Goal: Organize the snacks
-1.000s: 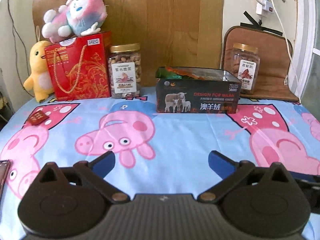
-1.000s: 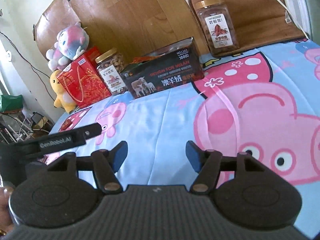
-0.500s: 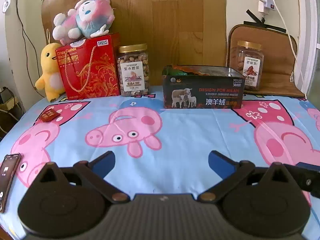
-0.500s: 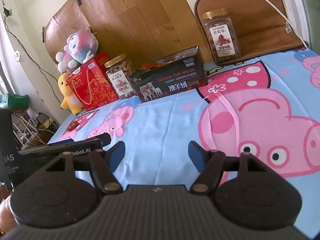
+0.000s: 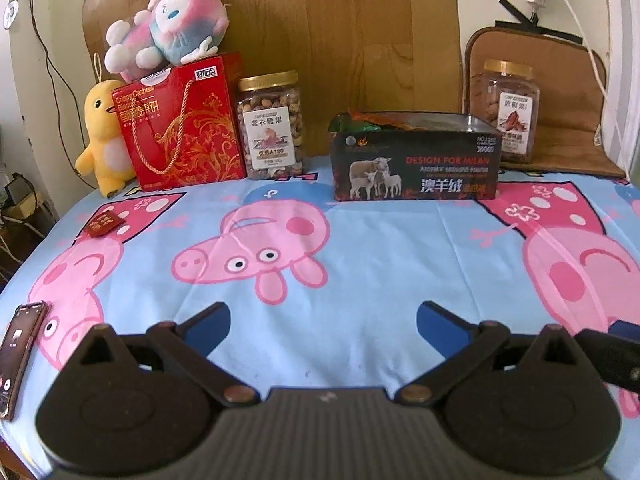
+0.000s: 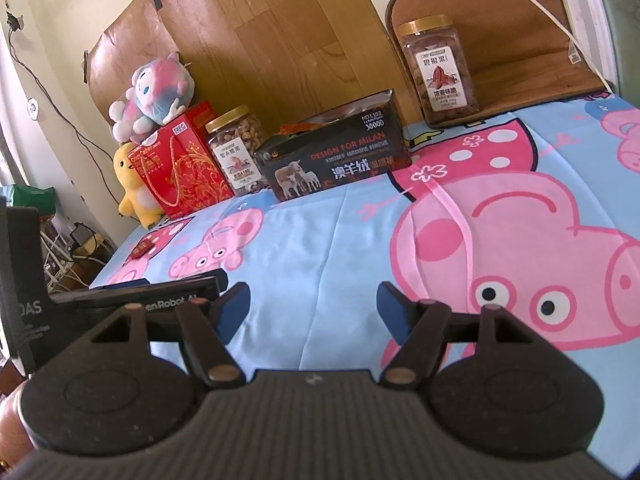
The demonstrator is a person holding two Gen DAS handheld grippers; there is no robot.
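Note:
A black open box point(image 5: 416, 168) printed with sheep holds snack packets at the back middle of the table; it also shows in the right wrist view point(image 6: 336, 160). A small red snack packet point(image 5: 105, 224) lies alone at the left point(image 6: 143, 249). A nut jar point(image 5: 273, 125) stands beside a red gift bag point(image 5: 180, 124). A second jar point(image 5: 507, 112) stands at the back right point(image 6: 440, 70). My left gripper point(image 5: 323, 322) is open and empty, low over the cloth. My right gripper point(image 6: 314, 306) is open and empty, to the right of the left one.
A cartoon pig cloth point(image 5: 360, 280) covers the table. A pink plush point(image 5: 168, 24) sits on the gift bag and a yellow duck plush point(image 5: 102, 132) stands beside it. A phone point(image 5: 18, 352) lies at the front left edge. A brown mat point(image 5: 560, 80) leans against the wall.
Both grippers have pulled back and risen a little, so more of the table and the phone show. Jaws stay open. Nothing on the table has moved.

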